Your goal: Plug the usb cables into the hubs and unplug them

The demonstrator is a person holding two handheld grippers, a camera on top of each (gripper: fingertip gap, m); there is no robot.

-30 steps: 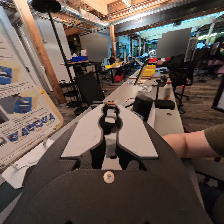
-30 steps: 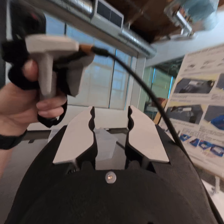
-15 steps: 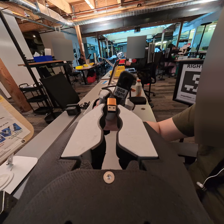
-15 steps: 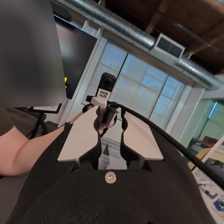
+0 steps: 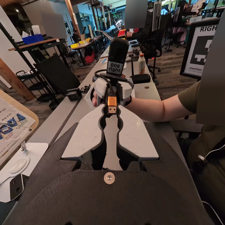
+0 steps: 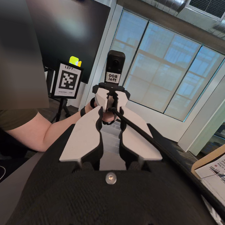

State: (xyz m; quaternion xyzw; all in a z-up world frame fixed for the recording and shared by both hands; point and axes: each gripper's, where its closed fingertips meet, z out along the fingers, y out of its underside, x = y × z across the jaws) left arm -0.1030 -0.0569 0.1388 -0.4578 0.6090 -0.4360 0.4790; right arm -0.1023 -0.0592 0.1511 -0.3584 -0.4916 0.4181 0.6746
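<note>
USB plug (image 5: 112,105), pinched above the bench (image 5: 73,115) by the narrowed left gripper (image 5: 111,108), faces the empty, part-open right gripper (image 6: 110,108); probably light, with a rigid orange shell best for gripping and a limp cable (image 6: 140,132).

Open office: long grey desks (image 5: 149,90), black chairs (image 5: 57,74), timber posts (image 5: 71,15), large windows (image 6: 164,68).
</note>
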